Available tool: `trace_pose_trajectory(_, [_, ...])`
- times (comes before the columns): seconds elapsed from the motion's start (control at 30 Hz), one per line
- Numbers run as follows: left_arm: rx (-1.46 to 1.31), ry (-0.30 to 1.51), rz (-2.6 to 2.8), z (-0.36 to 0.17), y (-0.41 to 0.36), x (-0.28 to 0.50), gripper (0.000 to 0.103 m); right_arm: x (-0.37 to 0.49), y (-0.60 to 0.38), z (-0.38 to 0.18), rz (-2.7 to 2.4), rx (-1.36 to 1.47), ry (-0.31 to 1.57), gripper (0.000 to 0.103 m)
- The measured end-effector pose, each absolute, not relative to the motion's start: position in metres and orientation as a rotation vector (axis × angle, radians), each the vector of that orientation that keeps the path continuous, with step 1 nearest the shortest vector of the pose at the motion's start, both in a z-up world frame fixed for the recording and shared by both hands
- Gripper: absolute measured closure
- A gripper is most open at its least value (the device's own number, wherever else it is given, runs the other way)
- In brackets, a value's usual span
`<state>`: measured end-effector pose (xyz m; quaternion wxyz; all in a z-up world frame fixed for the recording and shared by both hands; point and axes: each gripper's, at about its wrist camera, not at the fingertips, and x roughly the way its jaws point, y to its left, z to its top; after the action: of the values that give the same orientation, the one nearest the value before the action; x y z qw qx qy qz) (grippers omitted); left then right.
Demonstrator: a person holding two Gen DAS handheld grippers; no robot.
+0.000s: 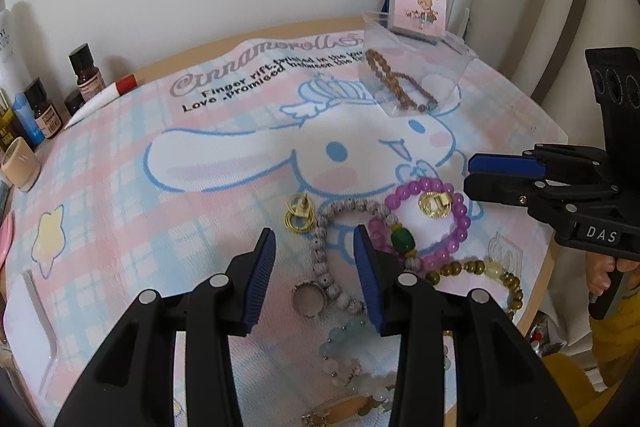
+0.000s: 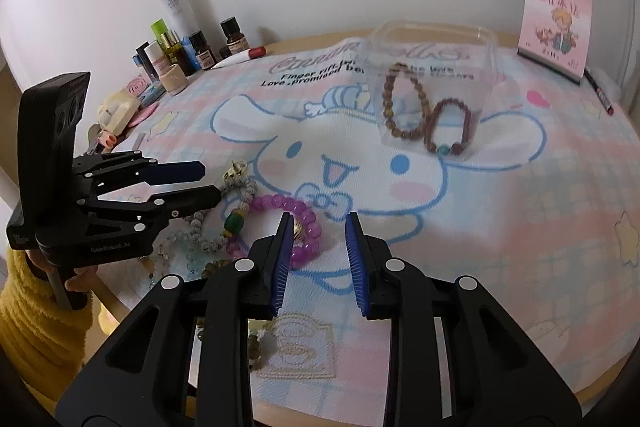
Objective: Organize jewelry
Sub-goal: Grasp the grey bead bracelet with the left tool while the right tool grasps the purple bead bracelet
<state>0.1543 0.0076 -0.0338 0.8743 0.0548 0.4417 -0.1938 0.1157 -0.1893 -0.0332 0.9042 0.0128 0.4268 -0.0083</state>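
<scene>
A clear plastic box at the back of the cartoon cloth holds two brown bead bracelets. Loose jewelry lies near the front edge: a purple bead bracelet, a grey-white bead bracelet, gold earrings, a silver ring, an olive bead bracelet and pale green beads. My left gripper is open over the grey-white bracelet and ring. My right gripper is open and empty beside the purple bracelet.
Bottles and cosmetics stand at the back left by the wall. A pink card leans at the back right, a pen beside it. The table's wooden edge runs close to the jewelry.
</scene>
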Motion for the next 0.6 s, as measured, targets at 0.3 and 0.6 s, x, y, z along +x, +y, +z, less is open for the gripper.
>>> trace_pose_trajectory(0.3, [0.091,0.949,-0.400,-0.039,0.009,0.155,0.076,0.116,-0.182,-0.045,-0.011,0.036,0.908,0.082])
trace_pose_trajectory(0.6, [0.073,0.946,-0.382,-0.040,0.016,0.157,0.090,0.119,-0.182,-0.048,-0.025,0.058,0.921,0.089])
